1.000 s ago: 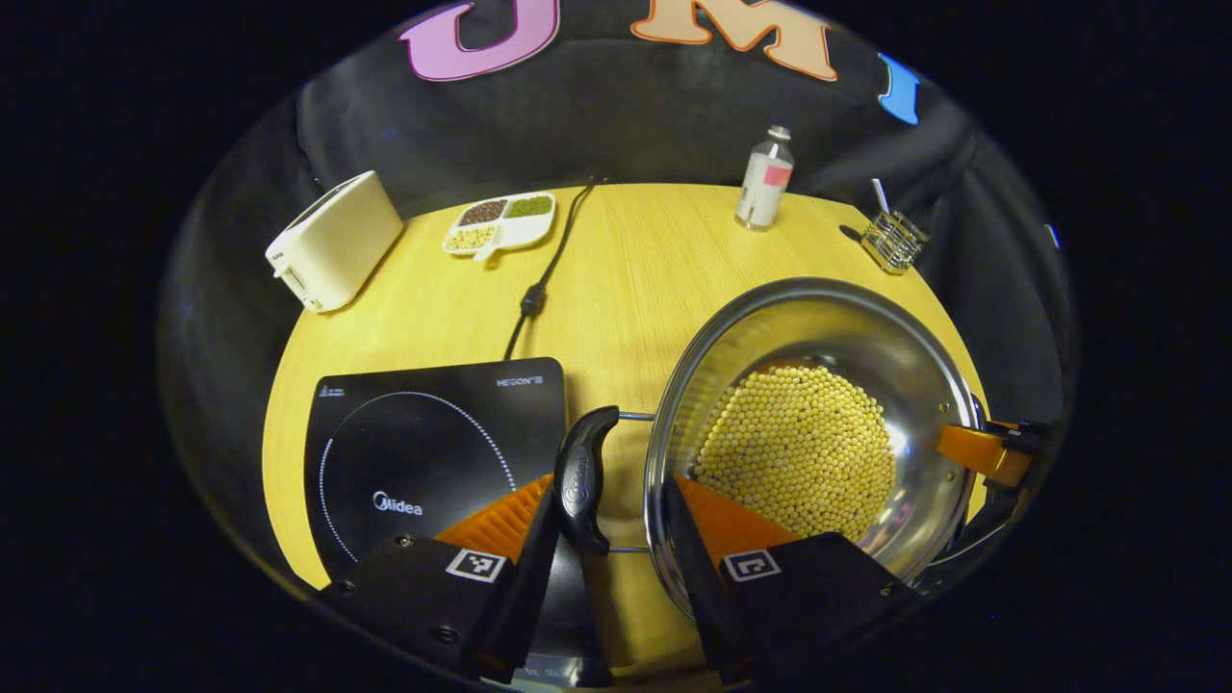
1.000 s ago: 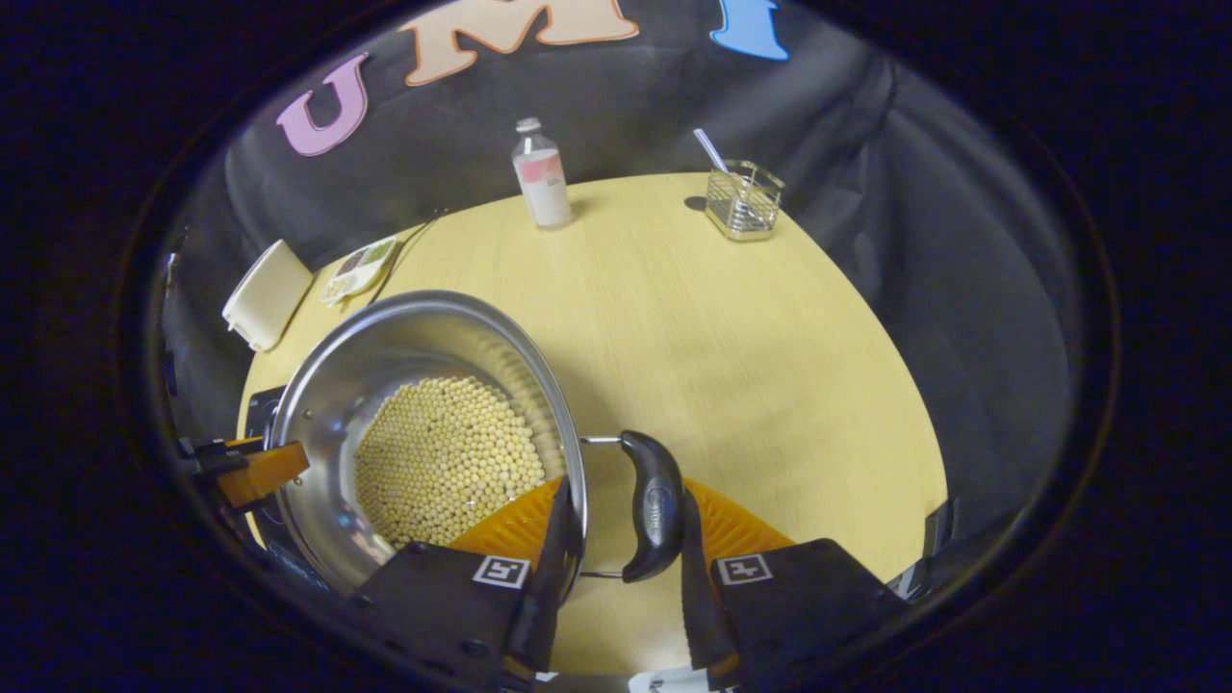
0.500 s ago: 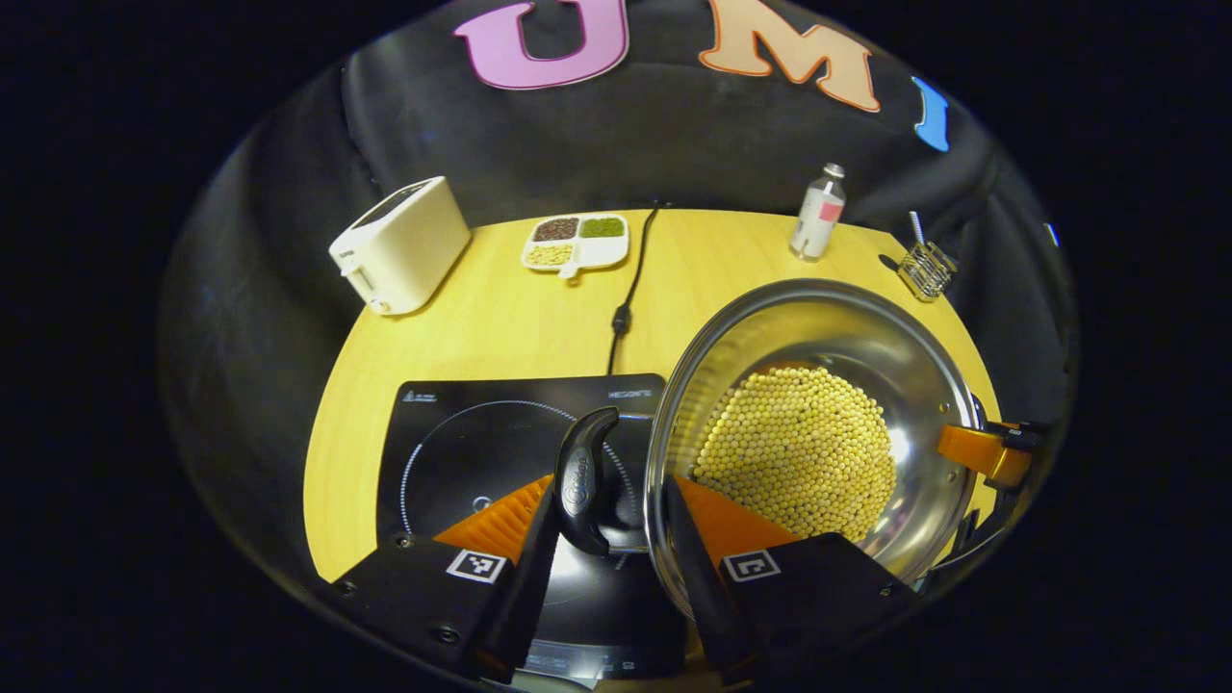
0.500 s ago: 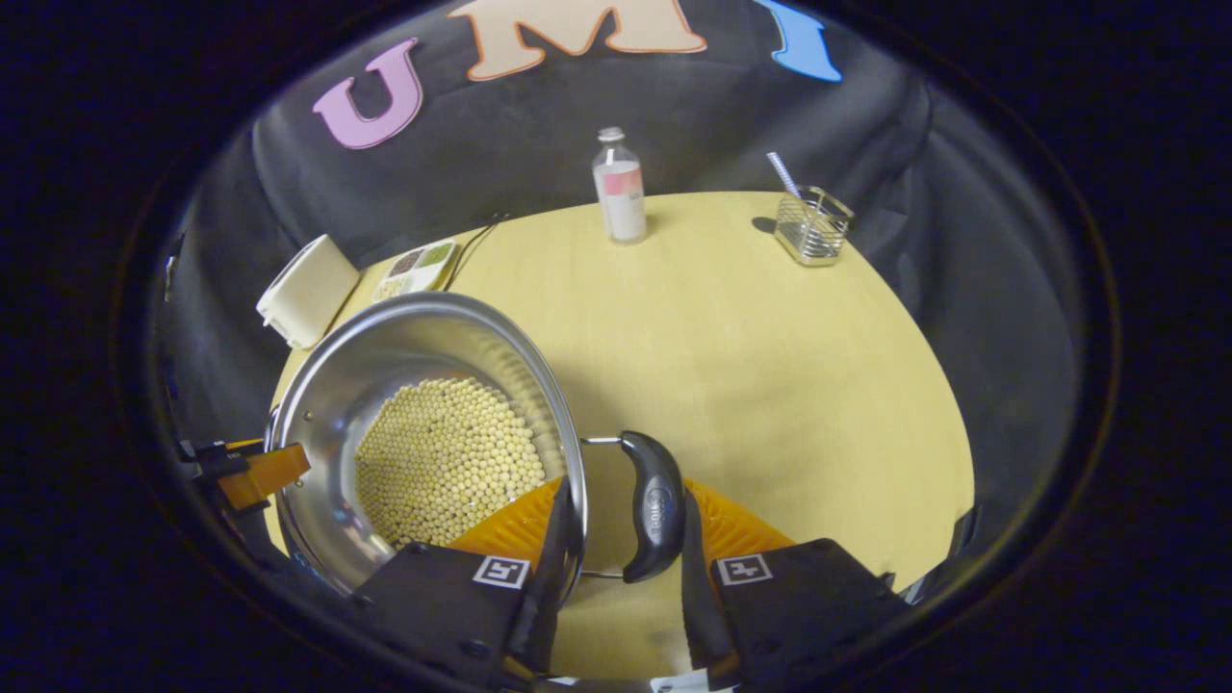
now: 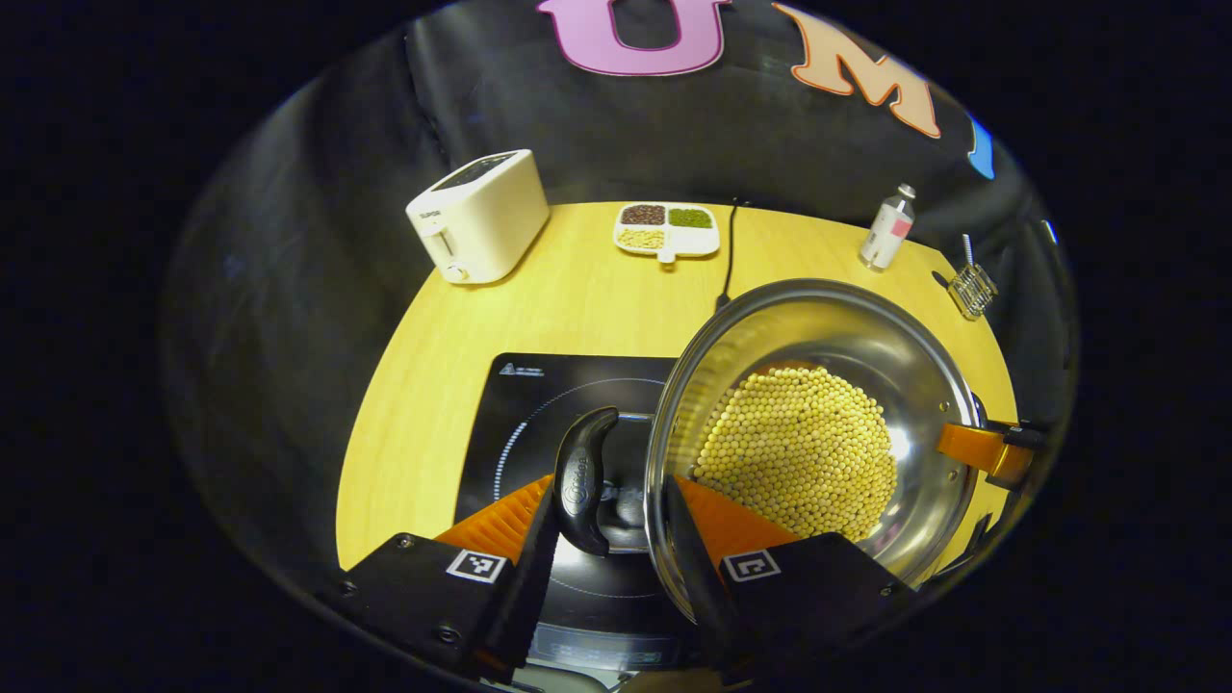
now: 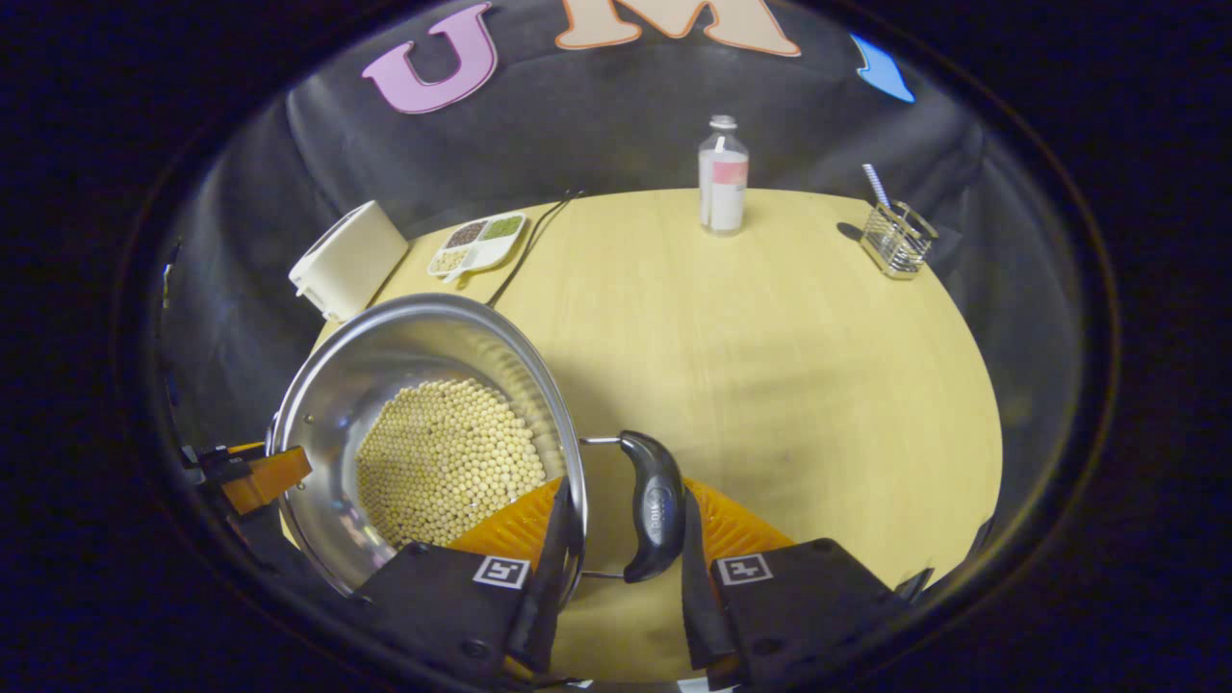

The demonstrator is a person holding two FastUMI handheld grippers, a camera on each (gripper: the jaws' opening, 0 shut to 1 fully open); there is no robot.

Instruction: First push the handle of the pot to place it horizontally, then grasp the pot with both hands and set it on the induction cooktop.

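- The left hand-held gripper [image 5: 608,539] is closed on the pot's left handle [image 5: 580,481], one finger on the outer side of the dark grip and the other against the pot wall side.
- The right hand-held gripper [image 6: 616,544] holds the pot's right handle [image 6: 654,503] the same way; in the left gripper view it appears at the pot's far rim.
- Between them the steel pot [image 5: 818,327], its bottom covered with pale yellow beans [image 5: 797,452], looks carried clear of the table [image 6: 770,327].
- In the left gripper view the induction cooktop [image 5: 539,404] lies directly under the left handle and the pot's near edge, so the pot appears to be partly above it.
- Judging by this, the handles are set level and the two-sided grasp is done; what is left is centring the pot over the cooktop ring, lowering it and letting go.
- Farther back stand a toaster [image 5: 478,215], a divided dish [image 5: 667,229], a bottle [image 6: 723,178] and a wire holder [image 6: 897,238].
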